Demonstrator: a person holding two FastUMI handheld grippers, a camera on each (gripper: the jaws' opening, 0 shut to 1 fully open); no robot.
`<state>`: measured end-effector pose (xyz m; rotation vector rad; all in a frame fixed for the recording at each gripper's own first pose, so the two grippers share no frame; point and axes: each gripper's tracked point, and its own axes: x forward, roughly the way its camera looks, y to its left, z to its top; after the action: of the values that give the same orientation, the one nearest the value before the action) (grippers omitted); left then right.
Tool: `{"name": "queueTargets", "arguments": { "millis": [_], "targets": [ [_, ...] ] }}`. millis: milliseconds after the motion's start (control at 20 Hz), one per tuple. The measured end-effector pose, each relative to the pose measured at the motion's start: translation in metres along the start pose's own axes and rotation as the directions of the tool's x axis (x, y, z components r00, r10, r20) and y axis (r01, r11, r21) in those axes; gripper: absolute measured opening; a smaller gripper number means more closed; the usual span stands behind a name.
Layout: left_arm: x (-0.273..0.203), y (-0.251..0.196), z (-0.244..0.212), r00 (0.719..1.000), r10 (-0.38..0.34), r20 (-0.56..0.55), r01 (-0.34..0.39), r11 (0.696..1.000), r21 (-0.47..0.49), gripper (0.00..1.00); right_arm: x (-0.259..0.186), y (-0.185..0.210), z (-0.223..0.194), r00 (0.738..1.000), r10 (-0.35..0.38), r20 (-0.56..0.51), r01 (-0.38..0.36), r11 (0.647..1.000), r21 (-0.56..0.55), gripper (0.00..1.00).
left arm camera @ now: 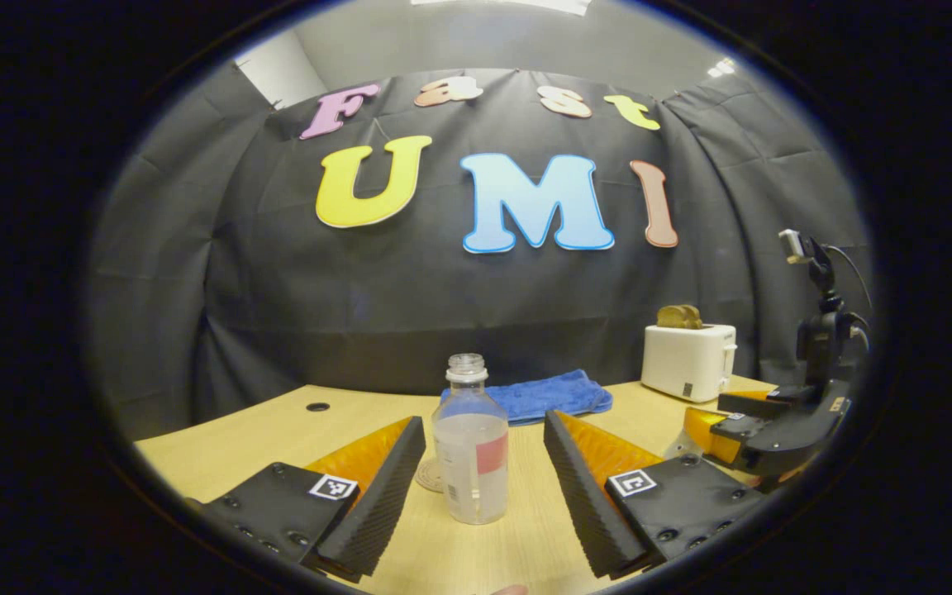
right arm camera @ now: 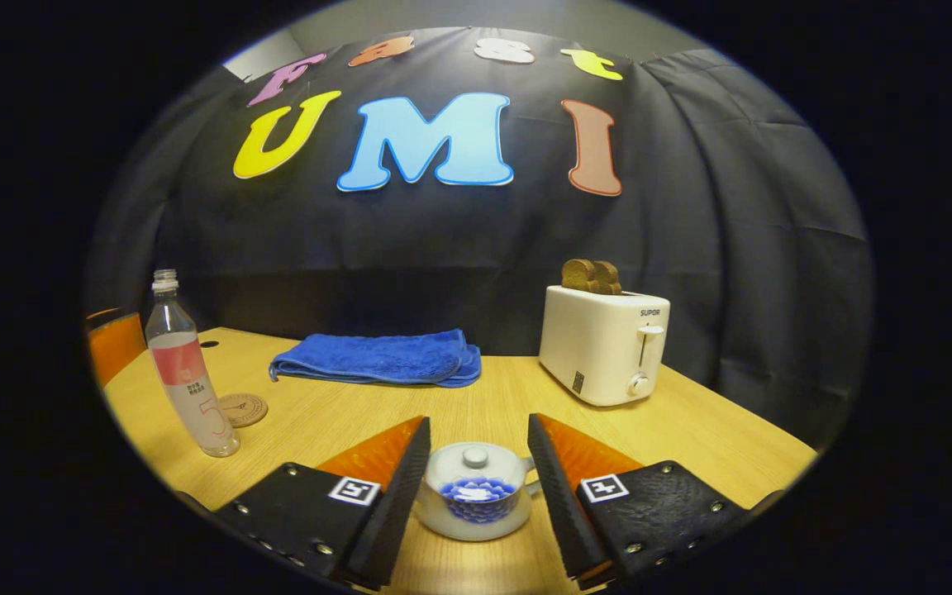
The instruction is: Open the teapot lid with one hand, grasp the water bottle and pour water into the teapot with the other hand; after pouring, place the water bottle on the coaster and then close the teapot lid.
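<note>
Here the left gripper [left arm camera: 484, 483] is spread wide with the bottle [left arm camera: 470, 442] standing upright between its fingers, neither finger touching it; the right gripper [right arm camera: 478, 487] is equally wide around the teapot [right arm camera: 476, 489], lid [right arm camera: 473, 463] on. Both stand on the table [right arm camera: 691, 430], the bottle just in front of the coaster [right arm camera: 242, 408]. The bottle looks like thin clear plastic, uncapped and over half full, so it should be fairly light but will give under a hard squeeze and could slop; mid-body, at the label, seems the safest hold. The teapot reads as glazed ceramic (smooth, breakable), and its lid offers only a small round knob, probably slippery. The teapot's spout and handle are hard to make out behind the fingers, and the coaster in the left gripper view is mostly hidden behind the bottle.
</note>
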<state>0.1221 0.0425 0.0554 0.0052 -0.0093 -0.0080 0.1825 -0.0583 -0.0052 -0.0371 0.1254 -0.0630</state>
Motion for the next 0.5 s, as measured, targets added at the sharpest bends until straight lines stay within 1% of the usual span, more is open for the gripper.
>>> {"name": "queueTargets", "arguments": {
  "millis": [50, 100, 150, 250, 300, 350, 500],
  "targets": [
    [0.001, 0.001, 0.001, 1.000, 0.002, 0.001, -0.002, 1.000, 0.003, 1.00, -0.001, 0.003, 0.001, 1.000, 0.017, 0.003, -0.017, 1.000, 0.004, 0.49],
    [0.002, 0.002, 0.000, 1.000, 0.003, 0.002, -0.003, 1.000, 0.005, 1.00, -0.001, 0.002, 0.001, 1.000, 0.018, 0.001, -0.018, 1.000, 0.001, 0.42],
    [0.004, 0.002, 0.000, 1.000, 0.003, 0.002, -0.003, 1.000, 0.007, 1.00, -0.001, 0.003, 0.001, 1.000, 0.017, 0.001, -0.017, 1.000, -0.008, 0.39],
    [0.005, 0.000, -0.001, 1.000, -0.003, -0.002, 0.003, 1.000, 0.012, 1.00, 0.000, 0.004, 0.003, 1.000, 0.019, 0.008, -0.019, 1.000, -0.017, 0.39],
    [0.006, -0.001, -0.001, 1.000, -0.004, -0.004, 0.004, 1.000, 0.015, 1.00, -0.020, 0.001, 0.011, 1.000, -0.001, 0.003, 0.001, 1.000, -0.019, 0.39],
    [0.006, -0.001, 0.000, 1.000, -0.004, -0.003, 0.004, 1.000, 0.015, 1.00, 0.006, 0.001, 0.000, 1.000, -0.001, 0.005, 0.001, 1.000, -0.023, 0.11],
    [0.004, 0.000, 0.002, 1.000, -0.002, 0.009, 0.002, 1.000, 0.006, 1.00, 0.002, 0.002, 0.003, 1.000, 0.008, 0.010, -0.008, 0.998, -0.055, 0.11]
  ]
}}
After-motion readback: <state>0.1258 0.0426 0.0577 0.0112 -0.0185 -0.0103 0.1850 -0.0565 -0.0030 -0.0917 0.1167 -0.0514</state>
